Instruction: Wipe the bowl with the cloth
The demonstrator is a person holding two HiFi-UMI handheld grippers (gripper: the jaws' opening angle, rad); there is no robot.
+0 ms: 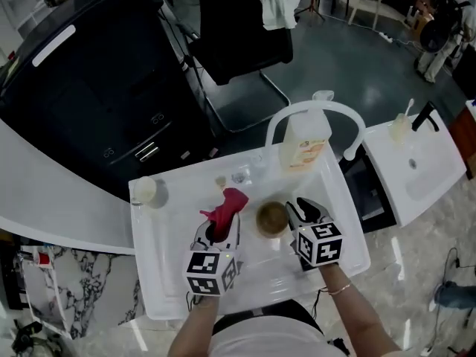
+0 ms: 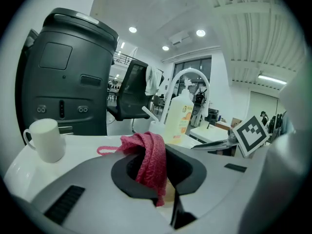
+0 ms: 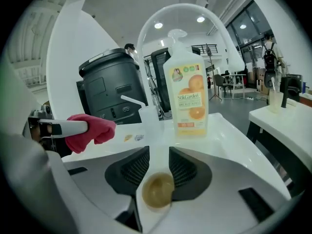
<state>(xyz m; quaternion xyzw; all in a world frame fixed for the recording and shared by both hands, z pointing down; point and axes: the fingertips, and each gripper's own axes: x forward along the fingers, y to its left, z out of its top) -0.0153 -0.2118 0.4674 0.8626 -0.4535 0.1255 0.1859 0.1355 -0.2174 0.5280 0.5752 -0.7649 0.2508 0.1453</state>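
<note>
Left claw (image 1: 222, 227) clamped on the bunched pink cloth (image 1: 229, 205), right claw (image 3: 156, 155) with jaws apart, pads pressing nothing, small bowl (image 3: 157, 190), brown inside, seen through their gap, lying in the white sink (image 1: 160, 236), soap bottle (image 1: 303, 143) at the far rim, white cup (image 1: 144, 190) at the left corner.

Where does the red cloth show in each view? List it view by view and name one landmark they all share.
Head view: the red cloth is just left of centre, sticking out of the left gripper.
Left gripper view: the cloth is at centre, hanging between the jaws.
Right gripper view: it is at the left side, mid-height.
Shared landmark: the orange-labelled soap bottle.
</note>
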